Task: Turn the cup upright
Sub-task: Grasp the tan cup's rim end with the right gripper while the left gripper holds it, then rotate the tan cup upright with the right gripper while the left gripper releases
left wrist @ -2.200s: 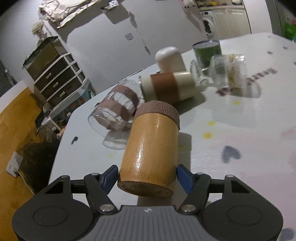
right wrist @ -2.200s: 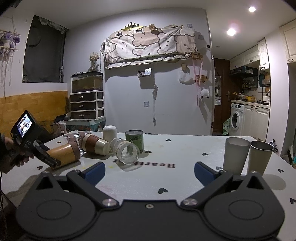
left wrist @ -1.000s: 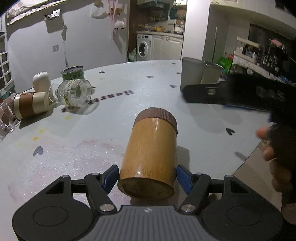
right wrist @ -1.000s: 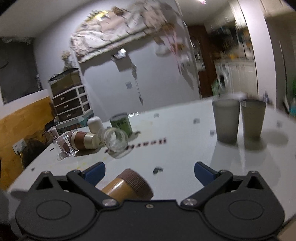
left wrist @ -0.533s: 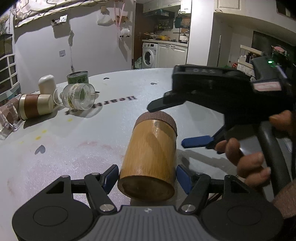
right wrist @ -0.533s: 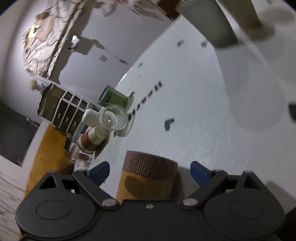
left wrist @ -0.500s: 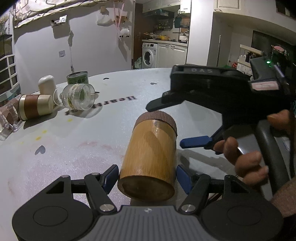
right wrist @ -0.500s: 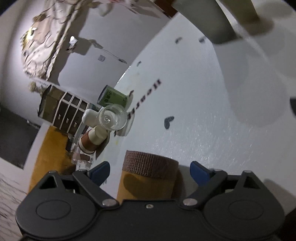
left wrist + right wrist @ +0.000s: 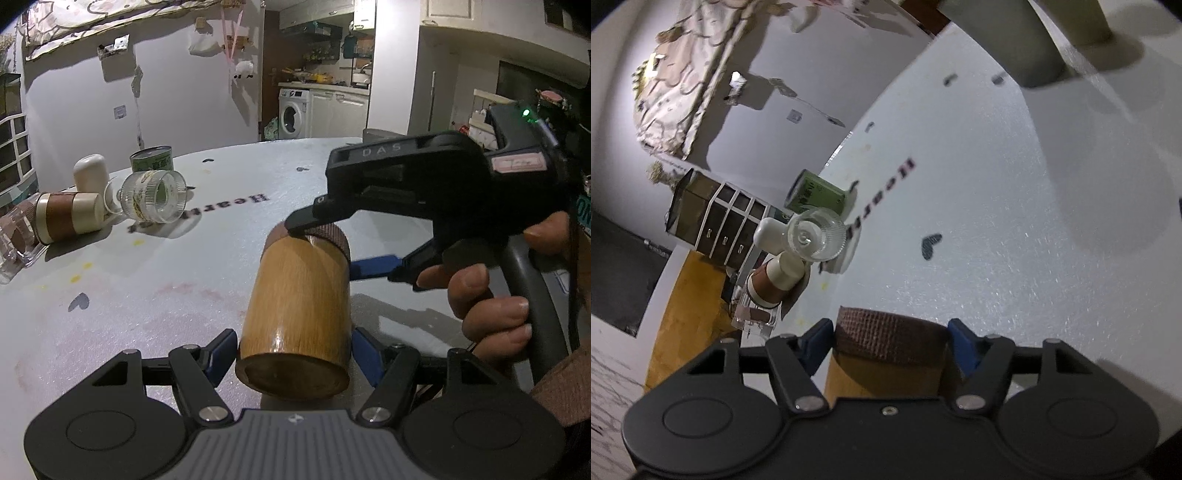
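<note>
A bamboo cup (image 9: 299, 306) with a brown ribbed band at its far end lies on its side above the white table (image 9: 147, 280). My left gripper (image 9: 293, 350) is shut on the cup's base end. My right gripper (image 9: 890, 341) comes in from the right and is shut on the brown band (image 9: 890, 341). In the left wrist view the right gripper (image 9: 332, 243) has one finger over the band and one blue pad behind it. The cup's open mouth is hidden.
At the table's far left lie a clear ribbed glass (image 9: 155, 197), a cream cup with a brown sleeve (image 9: 68, 216) and another clear cup (image 9: 14, 236). A white cup (image 9: 90, 173) and a green can (image 9: 151, 158) stand behind. Two grey tumblers (image 9: 1008, 44) stand at the far right.
My left gripper has carried the bamboo cup from the cluster to the table's near middle. My right gripper came in from the right and closed on the brown band.
</note>
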`<state>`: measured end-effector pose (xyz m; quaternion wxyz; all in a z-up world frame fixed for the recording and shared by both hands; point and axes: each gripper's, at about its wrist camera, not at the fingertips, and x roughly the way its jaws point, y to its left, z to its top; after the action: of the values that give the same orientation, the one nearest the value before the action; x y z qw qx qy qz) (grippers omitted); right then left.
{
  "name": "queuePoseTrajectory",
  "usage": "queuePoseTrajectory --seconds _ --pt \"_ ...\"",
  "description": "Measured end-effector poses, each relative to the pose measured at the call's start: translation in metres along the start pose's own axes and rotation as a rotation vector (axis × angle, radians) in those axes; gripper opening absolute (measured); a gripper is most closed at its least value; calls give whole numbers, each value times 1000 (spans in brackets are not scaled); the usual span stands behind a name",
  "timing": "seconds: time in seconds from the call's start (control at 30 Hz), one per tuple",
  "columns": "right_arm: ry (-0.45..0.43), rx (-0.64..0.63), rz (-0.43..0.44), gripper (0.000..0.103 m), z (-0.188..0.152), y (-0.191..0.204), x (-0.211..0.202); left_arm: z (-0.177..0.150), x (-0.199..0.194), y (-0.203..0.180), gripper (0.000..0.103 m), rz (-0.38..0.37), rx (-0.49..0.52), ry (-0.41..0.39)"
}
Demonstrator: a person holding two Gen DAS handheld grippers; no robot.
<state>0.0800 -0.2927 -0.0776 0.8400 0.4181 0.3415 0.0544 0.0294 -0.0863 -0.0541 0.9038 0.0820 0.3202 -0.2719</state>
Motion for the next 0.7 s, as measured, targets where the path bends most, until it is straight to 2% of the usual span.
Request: queuePoseTrajectory --seconds 0.23,0.37,0.6,0.7 --pt "-156 -310 -5 67 -17 42 -36 -8 3 -7 66 -26 65 -109" --pt "-212 -484 -32 66 -35 61 -56 -11 7 -8 66 -47 67 -124" --pt "-218 -745 -56 66 -74 79 -77 -34 12 -14 66 -24 99 -166" --pt "-213 -798 -69 69 -83 82 -79 -40 13 -15 66 -17 115 -186"
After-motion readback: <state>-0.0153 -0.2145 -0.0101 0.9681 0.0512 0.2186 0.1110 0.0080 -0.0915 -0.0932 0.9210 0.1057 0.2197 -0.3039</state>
